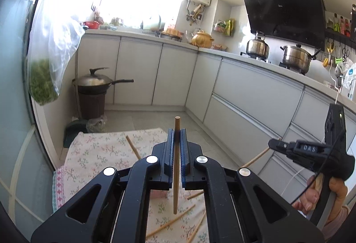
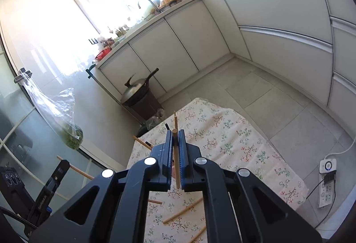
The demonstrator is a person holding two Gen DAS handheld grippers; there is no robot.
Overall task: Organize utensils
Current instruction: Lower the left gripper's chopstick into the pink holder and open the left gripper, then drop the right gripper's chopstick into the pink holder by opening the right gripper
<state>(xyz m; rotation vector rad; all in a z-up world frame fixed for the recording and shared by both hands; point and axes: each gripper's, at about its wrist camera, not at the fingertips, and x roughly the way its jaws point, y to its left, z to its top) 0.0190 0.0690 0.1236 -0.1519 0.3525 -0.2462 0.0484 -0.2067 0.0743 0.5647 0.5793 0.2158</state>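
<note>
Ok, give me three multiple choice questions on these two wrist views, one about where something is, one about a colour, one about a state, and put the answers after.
1. Where do the loose chopsticks lie?
A. on the flowered cloth
B. on the stove
C. in the sink

2. What colour is the lidded clay pot on the counter?
A. blue
B. golden yellow
C. black

3. How does the left gripper stand?
A. wide open, nothing in it
B. shut on a chopstick
C. shut on a spoon

Answers:
1. A, the loose chopsticks rest on the flowered cloth under the grippers.
2. B, the clay pot by the counter corner shows golden yellow.
3. B, the left gripper has its jaws pressed on an upright chopstick; the right gripper likewise clamps its own chopstick.
</note>
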